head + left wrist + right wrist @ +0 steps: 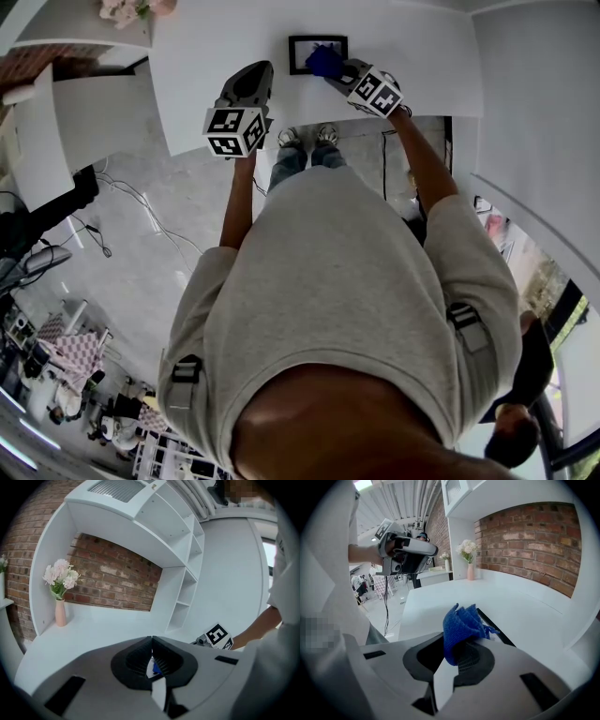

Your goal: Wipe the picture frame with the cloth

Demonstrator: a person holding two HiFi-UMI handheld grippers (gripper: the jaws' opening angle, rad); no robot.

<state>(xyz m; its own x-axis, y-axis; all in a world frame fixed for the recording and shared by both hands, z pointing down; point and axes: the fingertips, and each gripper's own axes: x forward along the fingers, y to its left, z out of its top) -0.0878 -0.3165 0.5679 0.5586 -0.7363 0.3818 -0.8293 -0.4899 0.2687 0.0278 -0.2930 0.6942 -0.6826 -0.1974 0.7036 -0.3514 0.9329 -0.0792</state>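
A black picture frame (317, 42) lies flat on the white table (412, 56), near its front edge. My right gripper (337, 71) is shut on a bunched blue cloth (324, 61) that rests over the frame's right part. In the right gripper view the cloth (461, 625) sticks up from between the jaws, and the frame's dark edge (496, 629) shows just beyond it. My left gripper (253, 80) hangs over the table left of the frame, apart from it. Its jaws meet at the tip (151, 641) with nothing held.
A pink vase of flowers (60, 597) stands at the table's far left corner against a brick wall (117, 576). White shelves (185, 595) rise at the back. Cables (141, 220) trail on the floor beside the table's front edge.
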